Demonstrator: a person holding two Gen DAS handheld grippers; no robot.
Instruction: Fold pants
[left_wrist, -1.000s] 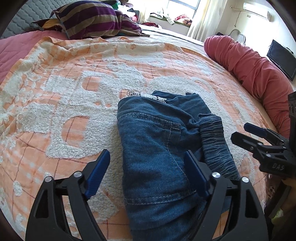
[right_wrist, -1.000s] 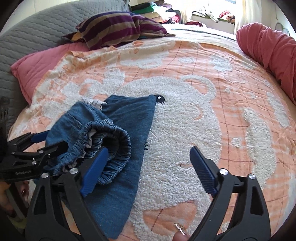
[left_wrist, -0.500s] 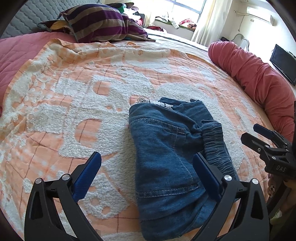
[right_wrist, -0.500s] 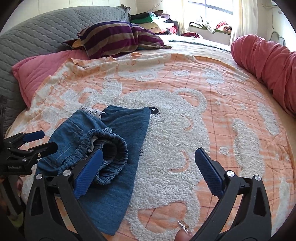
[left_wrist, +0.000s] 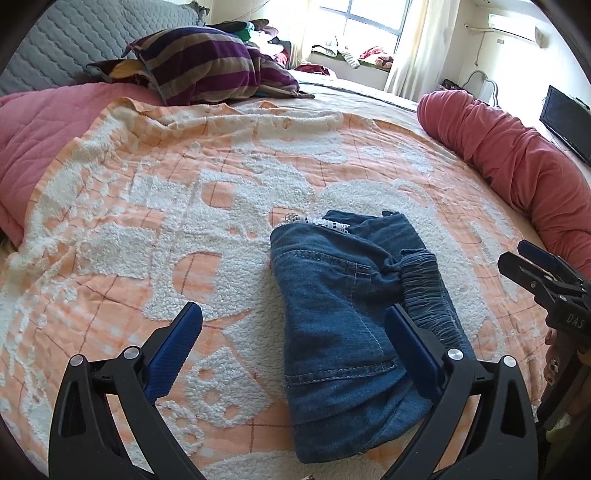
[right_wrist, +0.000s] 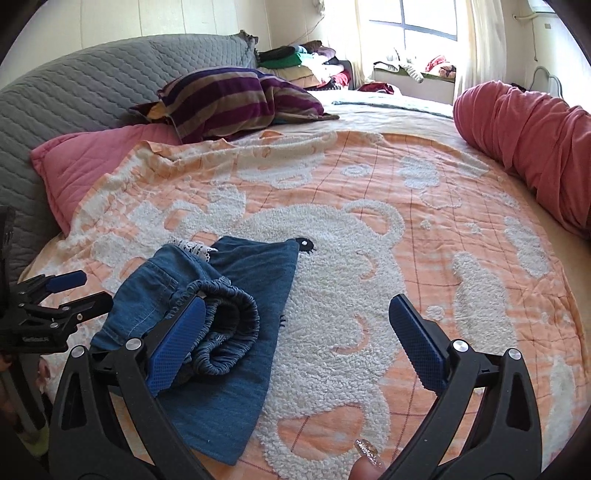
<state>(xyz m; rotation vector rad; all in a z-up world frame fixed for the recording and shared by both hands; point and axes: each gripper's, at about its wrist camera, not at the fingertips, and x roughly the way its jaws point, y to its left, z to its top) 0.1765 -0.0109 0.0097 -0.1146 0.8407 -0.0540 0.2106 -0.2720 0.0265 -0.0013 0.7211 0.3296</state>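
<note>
Left wrist view: pants lie in compact folded bundle on blanket, toward 5 o'clock of frame. Left tool wide, nothing gripped. Fold looks done; maybe only tidying left. Bundle's near edge partly behind finger.

Right wrist view: pants at 8 o'clock, waistband bunched on top. Right tool wide, empty. Layers underneath hidden.

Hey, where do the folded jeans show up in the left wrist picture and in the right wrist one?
Left wrist: jeans lie right of centre, in the lower half, on the orange blanket.
Right wrist: jeans lie lower left, their elastic waistband bunched on top.
Shared landmark: the striped pillow, at the far upper left in both.
</note>
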